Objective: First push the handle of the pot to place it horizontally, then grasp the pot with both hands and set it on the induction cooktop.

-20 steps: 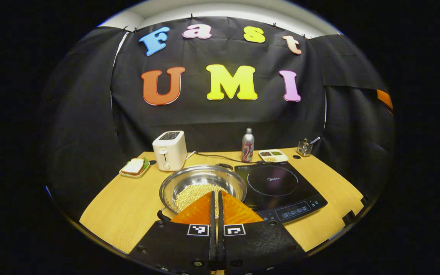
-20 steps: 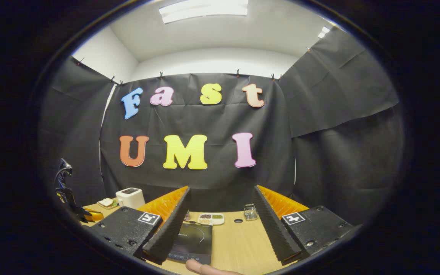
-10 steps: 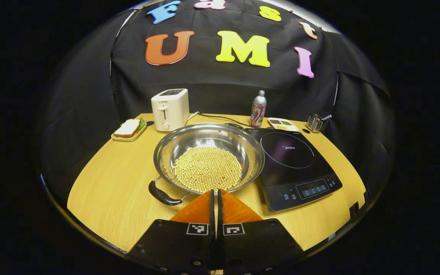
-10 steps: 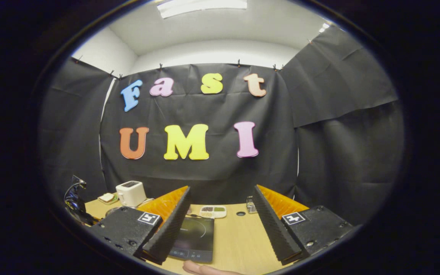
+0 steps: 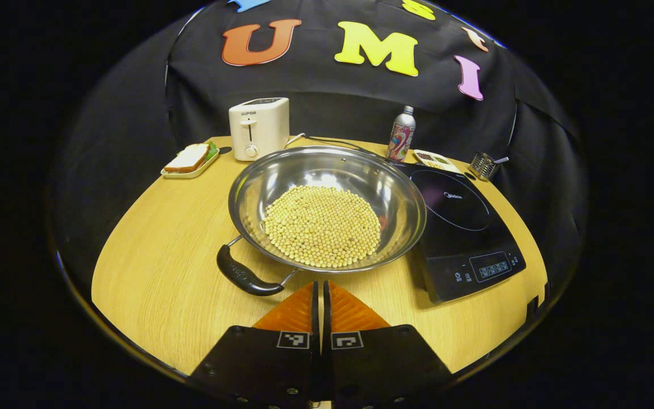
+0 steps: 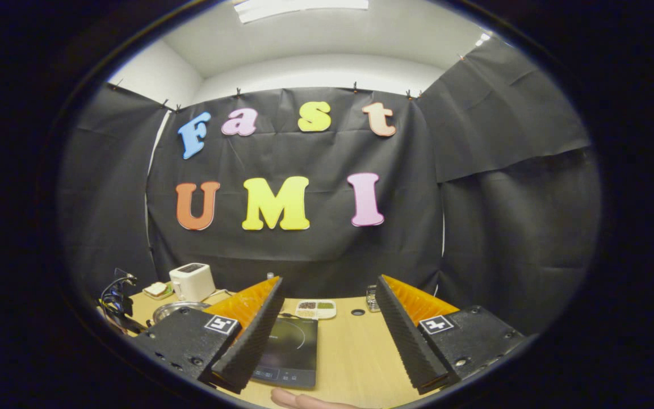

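The steel pot (image 5: 327, 204), its floor covered in soybeans (image 5: 322, 226), sits mid-counter (image 5: 156, 250), its right rim just overlapping the induction cooktop (image 5: 463, 227). Its near black handle (image 5: 243, 276) points toward the counter's front-left, so I judge the first step, pushing the handle horizontal, is not yet done. My left claw (image 5: 321, 287) hovers just right of that handle, fingers pressed together on nothing. My right claw (image 6: 327, 318) stands wide apart above the counter's right side. Next I'd lower the left claw beside the handle and nudge it sideways.
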`<state>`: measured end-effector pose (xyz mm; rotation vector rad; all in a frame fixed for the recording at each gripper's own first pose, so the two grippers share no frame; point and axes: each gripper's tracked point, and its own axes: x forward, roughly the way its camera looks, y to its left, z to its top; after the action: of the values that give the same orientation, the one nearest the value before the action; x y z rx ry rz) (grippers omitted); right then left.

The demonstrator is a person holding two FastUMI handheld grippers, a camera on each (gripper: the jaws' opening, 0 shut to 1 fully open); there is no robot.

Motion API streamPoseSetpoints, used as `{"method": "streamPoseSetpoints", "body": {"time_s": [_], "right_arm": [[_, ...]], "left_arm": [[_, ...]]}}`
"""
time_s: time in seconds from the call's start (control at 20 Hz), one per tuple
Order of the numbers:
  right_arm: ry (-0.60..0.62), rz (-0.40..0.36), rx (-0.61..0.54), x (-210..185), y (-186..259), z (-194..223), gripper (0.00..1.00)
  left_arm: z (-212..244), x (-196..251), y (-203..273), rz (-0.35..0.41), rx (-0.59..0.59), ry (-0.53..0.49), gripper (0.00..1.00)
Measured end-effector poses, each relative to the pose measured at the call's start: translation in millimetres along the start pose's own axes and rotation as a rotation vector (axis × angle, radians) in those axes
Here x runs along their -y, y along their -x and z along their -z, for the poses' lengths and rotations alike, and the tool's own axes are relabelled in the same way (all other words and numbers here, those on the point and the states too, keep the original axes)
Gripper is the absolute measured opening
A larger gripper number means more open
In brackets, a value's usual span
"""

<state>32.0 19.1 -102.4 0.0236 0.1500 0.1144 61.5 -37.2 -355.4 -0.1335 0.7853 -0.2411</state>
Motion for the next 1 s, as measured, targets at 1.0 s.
{"method": "streamPoseSetpoints", "body": {"time_s": [1.0], "right_arm": [[0.047, -0.031, -0.024, -30.5, -26.0, 3.8, 0.99]], "left_arm": [[-25.6, -69.9, -35.5, -0.019, -0.065, 0.032, 0.00]]}}
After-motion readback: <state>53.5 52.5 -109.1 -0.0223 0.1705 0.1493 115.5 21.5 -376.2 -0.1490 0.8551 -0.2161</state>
